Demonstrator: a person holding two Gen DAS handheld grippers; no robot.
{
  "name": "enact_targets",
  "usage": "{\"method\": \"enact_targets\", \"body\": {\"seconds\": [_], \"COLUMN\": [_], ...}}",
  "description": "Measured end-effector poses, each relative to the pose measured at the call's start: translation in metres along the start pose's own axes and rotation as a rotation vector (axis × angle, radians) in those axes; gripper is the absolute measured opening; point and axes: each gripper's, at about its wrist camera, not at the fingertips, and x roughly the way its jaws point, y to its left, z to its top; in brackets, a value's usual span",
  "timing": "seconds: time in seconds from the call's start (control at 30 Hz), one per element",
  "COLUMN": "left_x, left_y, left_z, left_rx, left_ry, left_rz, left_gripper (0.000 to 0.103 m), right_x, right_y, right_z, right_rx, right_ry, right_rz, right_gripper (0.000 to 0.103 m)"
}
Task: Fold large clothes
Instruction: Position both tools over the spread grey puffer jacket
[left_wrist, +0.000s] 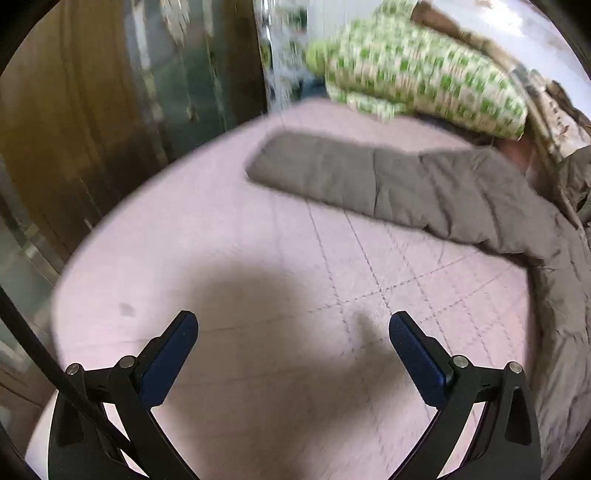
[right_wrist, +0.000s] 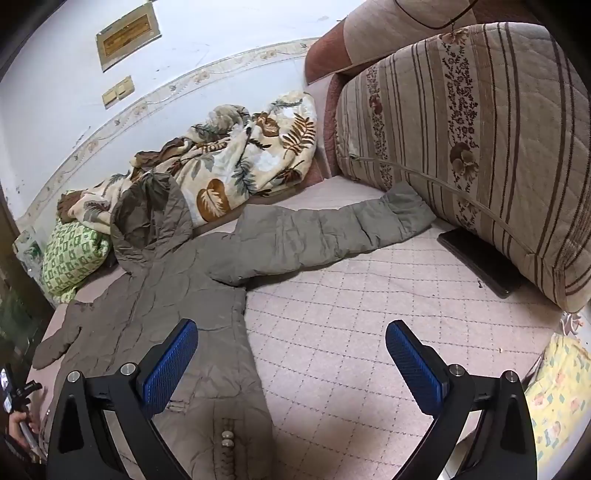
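A grey-brown padded coat (right_wrist: 177, 295) lies spread flat on the pink quilted bed cover (right_wrist: 369, 332). Its hood (right_wrist: 151, 214) points toward the wall and one sleeve (right_wrist: 332, 232) stretches right toward a striped cushion. My right gripper (right_wrist: 291, 354) is open and empty, above the coat's lower right side. In the left wrist view the other sleeve (left_wrist: 369, 177) lies across the cover (left_wrist: 258, 277), and the coat body (left_wrist: 561, 314) runs down the right edge. My left gripper (left_wrist: 293, 345) is open and empty over bare cover. This view is blurred.
A large striped floral cushion (right_wrist: 480, 140) stands at the right, with a dark flat object (right_wrist: 480, 262) below it. A leaf-print blanket (right_wrist: 229, 166) and a green patterned pillow (right_wrist: 74, 258) lie by the wall. A wooden wardrobe (left_wrist: 92, 110) stands beside the bed.
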Motion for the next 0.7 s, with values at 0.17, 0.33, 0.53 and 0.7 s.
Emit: {"method": "enact_targets", "body": {"seconds": [0.17, 0.33, 0.53, 0.7], "left_x": [-0.081, -0.169, -0.253, -0.274], "left_y": [-0.014, -0.057, -0.139, -0.201], "left_z": [0.006, -0.004, -0.035, -0.074], "left_rx": [0.009, 0.095, 0.203, 0.286], "left_ry": [-0.141, -0.266, -0.268, -0.233], "left_rz": [-0.07, -0.225, -0.453, -0.508], "left_gripper": [0.103, 0.103, 0.103, 0.103], "right_x": [-0.005, -0.012, -0.02, -0.032], "right_y": [-0.002, -0.004, 0.015, 0.039], "right_z": [-0.002, -0.004, -0.009, -0.018], "right_rx": [0.032, 0.081, 0.027, -0.019], "right_ry": [-0.014, -0.032, -0.021, -0.019], "right_rz": [0.057, 0.126, 0.175, 0.247], "right_gripper": [0.103, 0.103, 0.103, 0.103]}}
